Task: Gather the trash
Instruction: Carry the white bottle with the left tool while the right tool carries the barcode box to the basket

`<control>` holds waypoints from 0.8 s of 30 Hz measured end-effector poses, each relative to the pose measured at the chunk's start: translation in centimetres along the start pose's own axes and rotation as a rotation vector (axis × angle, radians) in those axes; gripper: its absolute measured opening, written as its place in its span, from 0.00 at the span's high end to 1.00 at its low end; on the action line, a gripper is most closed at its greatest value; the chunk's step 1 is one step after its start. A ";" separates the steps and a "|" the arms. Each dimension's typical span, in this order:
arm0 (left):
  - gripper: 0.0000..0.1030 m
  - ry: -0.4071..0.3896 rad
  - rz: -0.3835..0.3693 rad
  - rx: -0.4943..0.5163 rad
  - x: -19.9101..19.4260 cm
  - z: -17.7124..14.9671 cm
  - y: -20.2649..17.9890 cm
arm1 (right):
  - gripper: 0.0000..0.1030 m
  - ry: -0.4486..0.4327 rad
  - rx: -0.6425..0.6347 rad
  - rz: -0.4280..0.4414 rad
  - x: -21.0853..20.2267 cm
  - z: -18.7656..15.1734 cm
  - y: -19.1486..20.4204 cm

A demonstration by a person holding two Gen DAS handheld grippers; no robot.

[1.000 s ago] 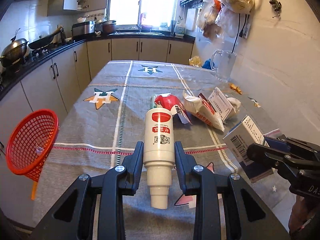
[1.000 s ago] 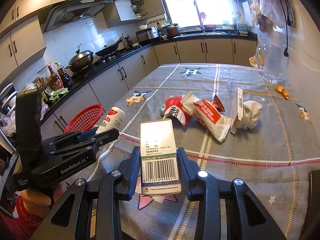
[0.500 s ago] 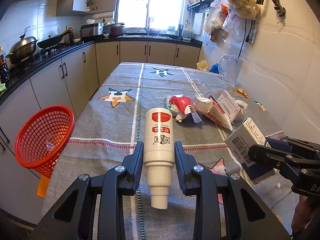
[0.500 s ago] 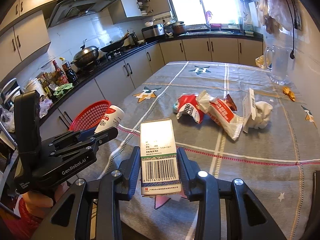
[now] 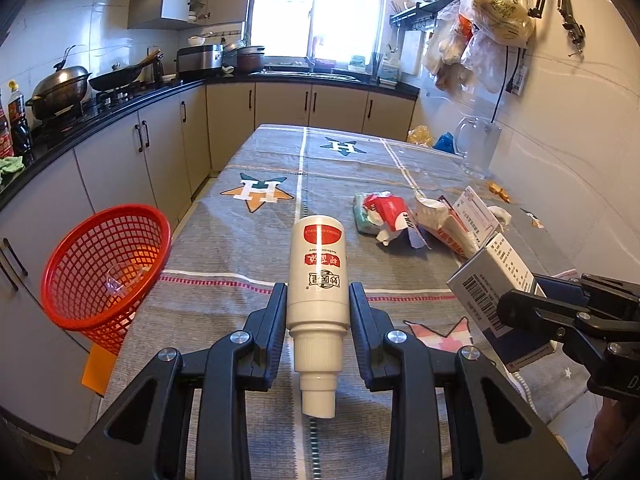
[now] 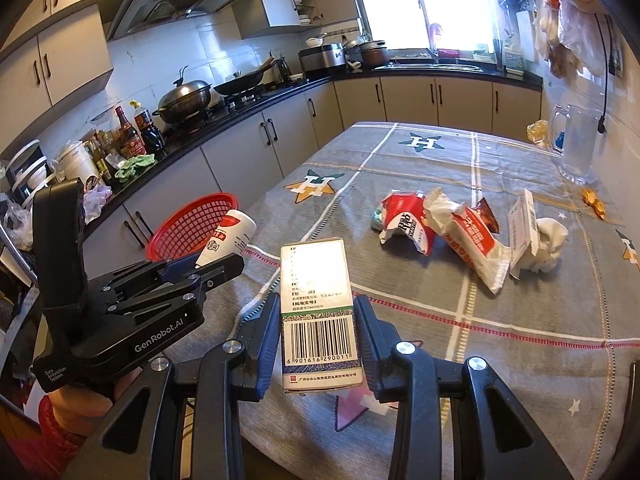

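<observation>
"GenRobot.AI" on left hand-held gripper [image 6: 224, 264]; box [image 6: 318, 312] barcode "6901616290011".

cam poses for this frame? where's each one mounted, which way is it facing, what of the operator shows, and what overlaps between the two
Left wrist: sits on the left gripper, looking down the table toward the window; its jaws clamp a white bottle; the right gripper shows at right.
Right wrist: sits on the right gripper, facing the table and stove side; its jaws clamp a barcoded box; the left gripper and a hand show at left.
Shared: red basket, bottle, box, the wrapper pile.
</observation>
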State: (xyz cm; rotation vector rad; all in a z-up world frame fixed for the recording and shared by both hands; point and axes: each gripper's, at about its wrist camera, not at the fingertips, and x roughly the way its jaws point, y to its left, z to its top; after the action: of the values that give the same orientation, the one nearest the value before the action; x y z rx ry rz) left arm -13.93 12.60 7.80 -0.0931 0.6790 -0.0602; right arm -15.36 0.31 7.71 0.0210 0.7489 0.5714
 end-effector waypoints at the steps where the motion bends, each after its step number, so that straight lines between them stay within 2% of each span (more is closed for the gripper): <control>1: 0.72 0.000 0.002 -0.002 0.0 0.0 0.1 | 0.62 0.001 -0.002 0.002 0.1 0.1 0.1; 16: 0.72 -0.010 0.041 -0.059 -0.2 -0.1 3.6 | 0.62 0.036 -0.029 0.022 2.5 1.7 2.1; 24: 0.72 -0.022 0.075 -0.124 -0.8 -0.1 7.7 | 0.62 0.063 -0.065 0.042 4.3 3.1 4.4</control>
State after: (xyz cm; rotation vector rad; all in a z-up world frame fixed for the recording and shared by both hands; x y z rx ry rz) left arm -14.47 20.36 7.41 -0.1867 0.6631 0.0549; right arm -12.94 6.71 8.21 -0.0413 0.7921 0.6384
